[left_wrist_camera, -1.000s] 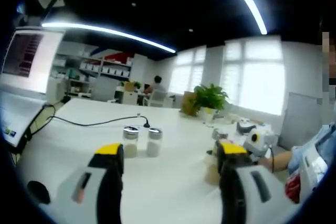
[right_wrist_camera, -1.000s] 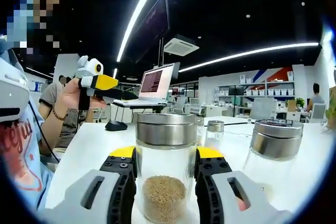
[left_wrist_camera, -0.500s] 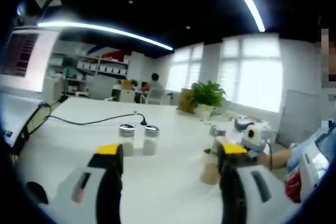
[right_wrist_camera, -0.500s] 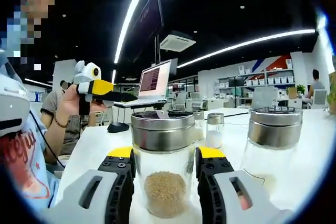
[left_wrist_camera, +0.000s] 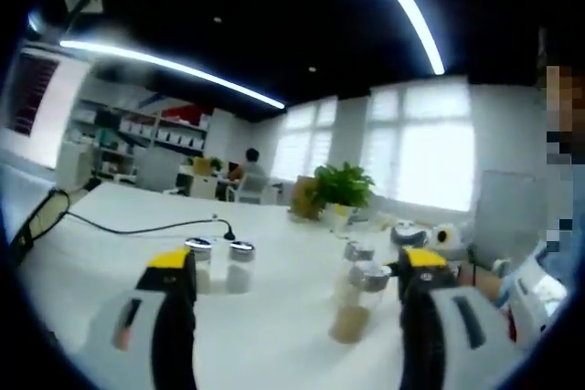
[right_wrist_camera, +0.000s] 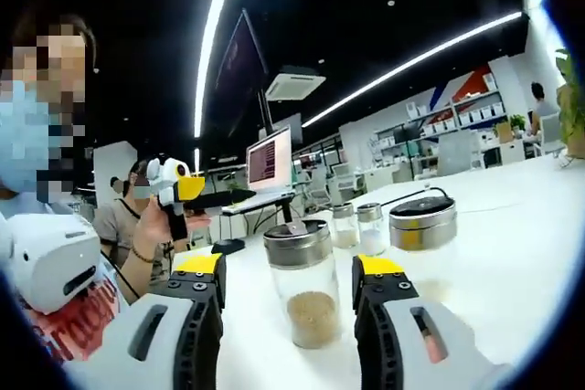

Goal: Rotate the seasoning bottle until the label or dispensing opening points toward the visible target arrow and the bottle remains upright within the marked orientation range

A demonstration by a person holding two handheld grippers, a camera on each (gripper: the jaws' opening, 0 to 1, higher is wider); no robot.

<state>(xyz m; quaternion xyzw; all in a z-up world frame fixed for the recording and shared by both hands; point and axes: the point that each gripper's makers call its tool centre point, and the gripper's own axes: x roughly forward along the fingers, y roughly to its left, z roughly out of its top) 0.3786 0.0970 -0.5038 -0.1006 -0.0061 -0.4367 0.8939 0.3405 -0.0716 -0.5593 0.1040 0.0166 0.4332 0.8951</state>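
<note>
No lettering is legible on the laptop screen (right_wrist_camera: 262, 161) or the jars.

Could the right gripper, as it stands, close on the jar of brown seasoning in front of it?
Probably yes: the right gripper is open, the seasoning jar stands upright just beyond its tips, and nothing lies between them.

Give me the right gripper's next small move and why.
Probably ease the right gripper forward until its open jaws flank the clear glass seasoning bottle with the steel lid and tan granules. The bottle stands upright on the white table, ahead of the yellow jaw tips and apart from them, so nothing is gripped for turning. No target arrow is discernible.
</note>
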